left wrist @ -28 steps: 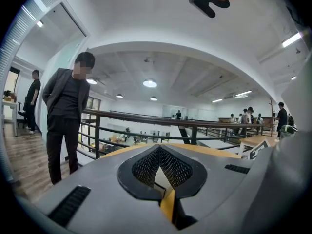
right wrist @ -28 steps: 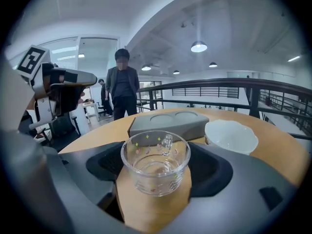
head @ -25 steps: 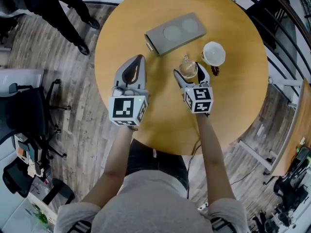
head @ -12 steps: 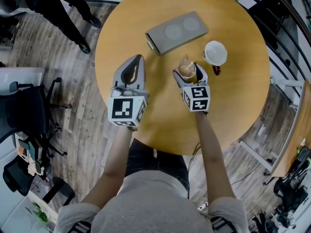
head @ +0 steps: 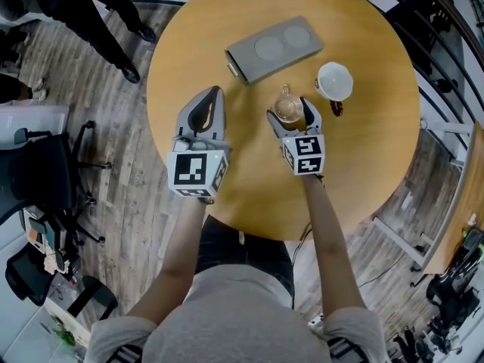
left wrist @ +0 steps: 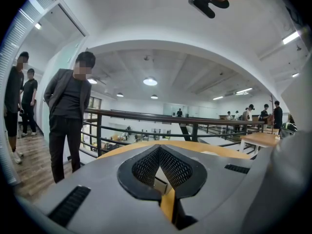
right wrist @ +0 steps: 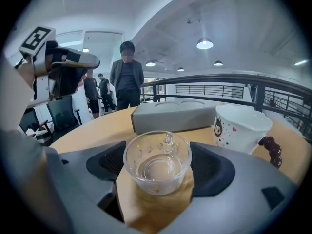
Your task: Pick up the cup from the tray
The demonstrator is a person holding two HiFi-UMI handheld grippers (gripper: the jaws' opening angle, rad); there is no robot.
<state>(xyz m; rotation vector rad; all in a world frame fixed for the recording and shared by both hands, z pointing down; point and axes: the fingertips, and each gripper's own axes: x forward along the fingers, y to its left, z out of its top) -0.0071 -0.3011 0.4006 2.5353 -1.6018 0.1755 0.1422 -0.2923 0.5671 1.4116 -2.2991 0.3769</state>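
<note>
To our left, we see the left gripper [head: 214, 93] over the round wooden tabletop [head: 363, 150], its mesh-textured fingers [left wrist: 146, 167] pressed together with nothing between them. The flat grey tray [head: 242, 60] has two round hollows. The right gripper [head: 290, 112] clasps the clear glass cup [right wrist: 157, 162] between its fingers [right wrist: 207, 169]. The cup is off the tray, beside a white mug [head: 333, 82] printed with a cartoon face.

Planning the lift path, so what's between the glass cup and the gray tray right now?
Only bare tabletop separates the glass cup from the gray tray; the head view shows this.
</note>
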